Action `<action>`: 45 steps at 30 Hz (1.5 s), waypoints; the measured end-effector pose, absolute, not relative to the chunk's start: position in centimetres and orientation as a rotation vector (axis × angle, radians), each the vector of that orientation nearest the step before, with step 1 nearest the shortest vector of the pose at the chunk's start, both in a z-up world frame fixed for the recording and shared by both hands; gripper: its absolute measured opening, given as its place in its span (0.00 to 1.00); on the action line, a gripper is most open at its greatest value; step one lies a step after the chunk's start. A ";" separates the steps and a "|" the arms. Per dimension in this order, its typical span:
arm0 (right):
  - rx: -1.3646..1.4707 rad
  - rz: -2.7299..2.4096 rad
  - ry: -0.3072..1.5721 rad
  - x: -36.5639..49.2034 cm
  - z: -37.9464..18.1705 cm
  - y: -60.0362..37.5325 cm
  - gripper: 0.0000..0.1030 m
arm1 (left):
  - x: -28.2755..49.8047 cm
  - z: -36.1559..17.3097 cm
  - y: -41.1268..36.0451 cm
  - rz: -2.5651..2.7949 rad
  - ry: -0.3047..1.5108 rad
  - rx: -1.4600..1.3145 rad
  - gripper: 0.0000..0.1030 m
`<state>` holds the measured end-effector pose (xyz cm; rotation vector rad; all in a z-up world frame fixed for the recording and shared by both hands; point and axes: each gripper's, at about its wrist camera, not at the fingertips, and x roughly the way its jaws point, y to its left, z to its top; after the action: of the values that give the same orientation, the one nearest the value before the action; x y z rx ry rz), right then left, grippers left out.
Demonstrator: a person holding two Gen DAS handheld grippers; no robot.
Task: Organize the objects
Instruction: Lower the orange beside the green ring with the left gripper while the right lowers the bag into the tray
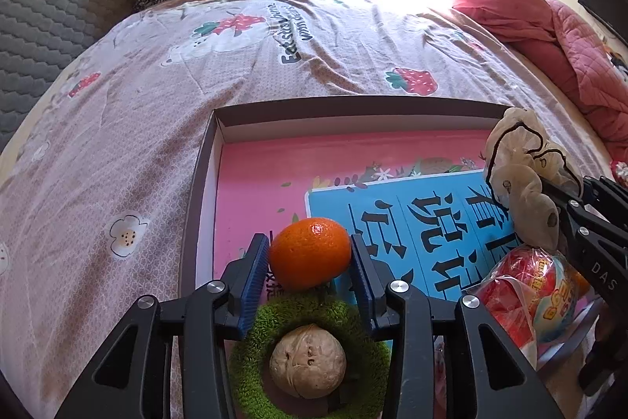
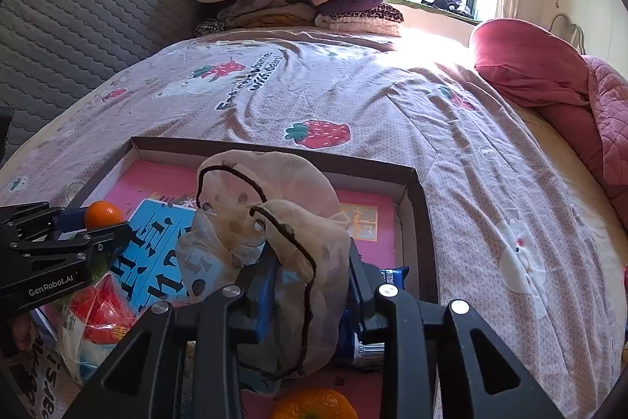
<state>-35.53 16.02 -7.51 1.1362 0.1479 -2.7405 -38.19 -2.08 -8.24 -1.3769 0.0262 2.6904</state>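
The left gripper (image 1: 310,262) clamps a small round orange mandarin (image 1: 310,253) between its blue-padded fingers, holding it over the shallow dark-rimmed cardboard box (image 1: 353,105) with a pink printed floor that lies on the strawberry-patterned bedsheet (image 1: 117,144). Just below the fruit, a fuzzy green ring (image 1: 251,340) encircles a beige walnut (image 1: 308,360). The right gripper (image 2: 310,285) is closed on a sheer beige ruffled scrunchie with dark edging (image 2: 267,222) above the same box, beside a plastic-wrapped red toy egg (image 2: 98,313).
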 end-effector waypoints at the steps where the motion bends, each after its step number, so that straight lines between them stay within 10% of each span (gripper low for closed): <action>1: 1.137 -2.742 0.148 -35.5 -7.5 16.0 0.31 | -38.2 -8.2 -2.1 2.691 0.026 -1.375 0.41; 45: 1.155 -2.727 0.180 -35.3 -6.5 15.8 0.47 | -37.6 -7.2 -2.0 2.690 0.006 -1.345 0.68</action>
<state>-35.27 15.78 -6.48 1.1547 0.1799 -2.7273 -37.62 -2.03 -7.17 -1.3451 0.0056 2.6902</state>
